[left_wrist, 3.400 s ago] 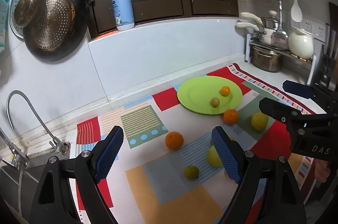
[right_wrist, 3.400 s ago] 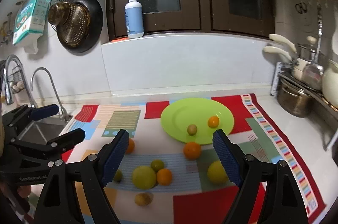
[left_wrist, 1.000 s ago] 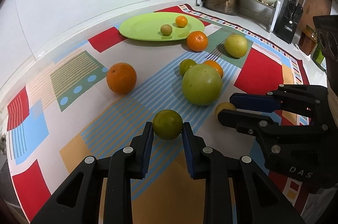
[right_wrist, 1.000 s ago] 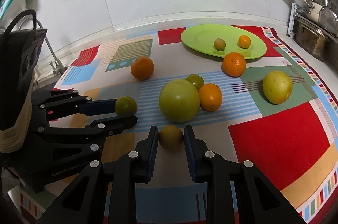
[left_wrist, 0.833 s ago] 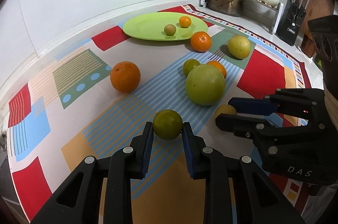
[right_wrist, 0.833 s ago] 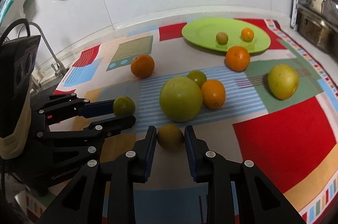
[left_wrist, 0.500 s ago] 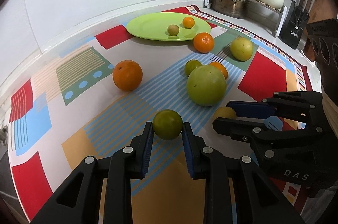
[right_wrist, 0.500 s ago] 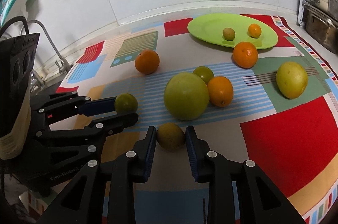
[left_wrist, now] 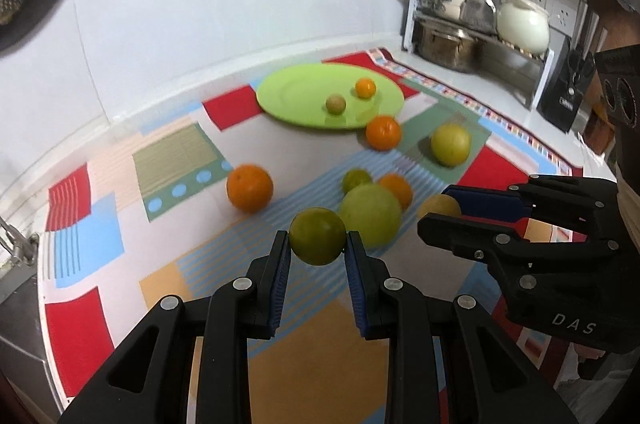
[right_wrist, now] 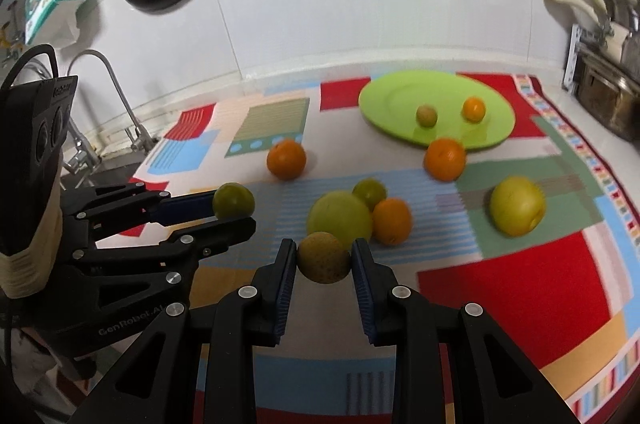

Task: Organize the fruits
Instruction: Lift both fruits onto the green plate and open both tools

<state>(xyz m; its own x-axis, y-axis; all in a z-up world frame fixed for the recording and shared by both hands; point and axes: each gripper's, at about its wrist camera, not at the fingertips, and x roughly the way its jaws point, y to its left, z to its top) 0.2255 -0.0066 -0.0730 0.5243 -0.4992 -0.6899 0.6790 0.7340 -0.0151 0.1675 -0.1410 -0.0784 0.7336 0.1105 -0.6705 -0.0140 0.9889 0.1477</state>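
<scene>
My left gripper is shut on a small green fruit and holds it above the mat; it also shows in the right wrist view. My right gripper is shut on a small brownish-yellow fruit, lifted off the mat; it also shows in the left wrist view. A green plate at the back holds a small tan fruit and a small orange. Several oranges and green-yellow fruits lie on the mat, among them a large green one.
A patterned mat covers the counter. A sink with a tap is at the left. A rack with pots and a white kettle stands at the back right. A white tiled wall runs behind.
Both grippers, each shut on its fruit, have risen off the mat and tilted up, so more of the wall and the plate shows. The loose fruits have not moved.
</scene>
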